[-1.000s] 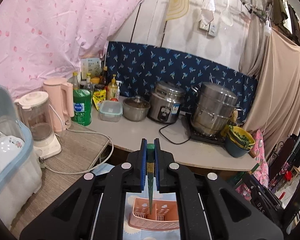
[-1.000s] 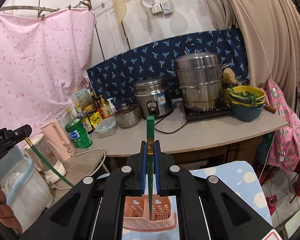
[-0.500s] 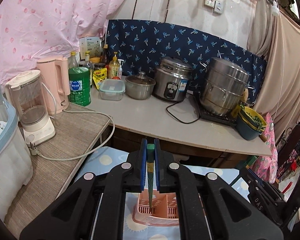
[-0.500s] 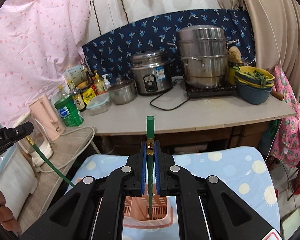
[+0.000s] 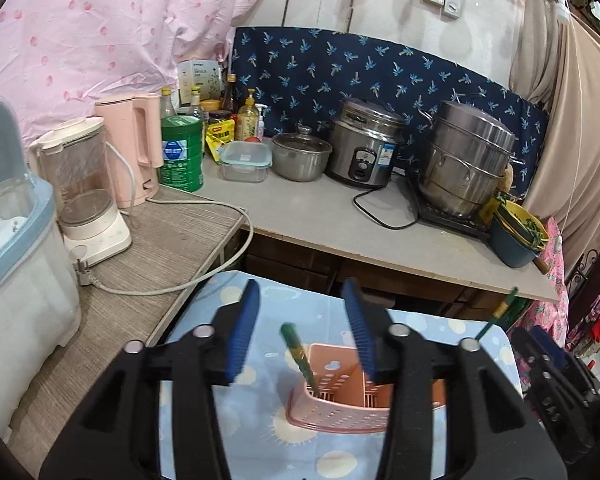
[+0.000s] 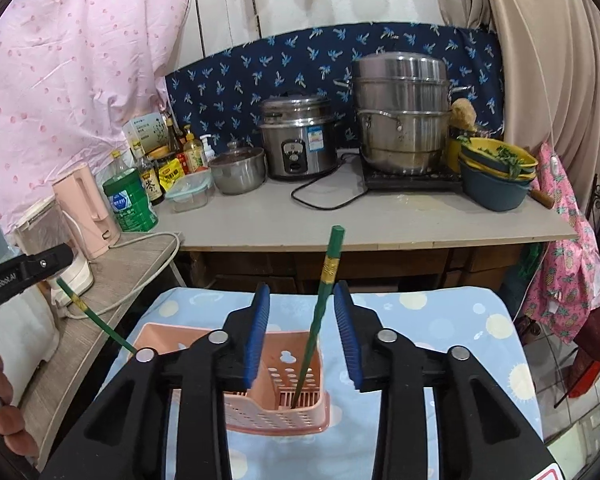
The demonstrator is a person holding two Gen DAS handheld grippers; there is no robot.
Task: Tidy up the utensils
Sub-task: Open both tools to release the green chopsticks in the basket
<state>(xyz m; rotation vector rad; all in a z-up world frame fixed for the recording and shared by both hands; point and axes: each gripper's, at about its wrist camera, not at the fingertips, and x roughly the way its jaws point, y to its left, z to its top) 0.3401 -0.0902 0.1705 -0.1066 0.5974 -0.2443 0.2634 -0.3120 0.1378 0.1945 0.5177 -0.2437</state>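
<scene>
A pink perforated utensil basket stands on a blue patterned cloth. Two green chopsticks stand in it. One leans left between my left gripper's open jaws, touching neither pad. The other stands between my right gripper's open jaws, also free. In the right wrist view the left chopstick shows at the basket's left side, below the left gripper's body. In the left wrist view the right chopstick shows at the right.
A wooden side table on the left holds a blender, a pink kettle and a blue-rimmed dish bin. The counter behind holds a rice cooker, steamer pots, bottles and bowls.
Both grippers lowered toward the basket, then opened and let go of their chopsticks. The chopsticks now rest in the basket, leaning.
</scene>
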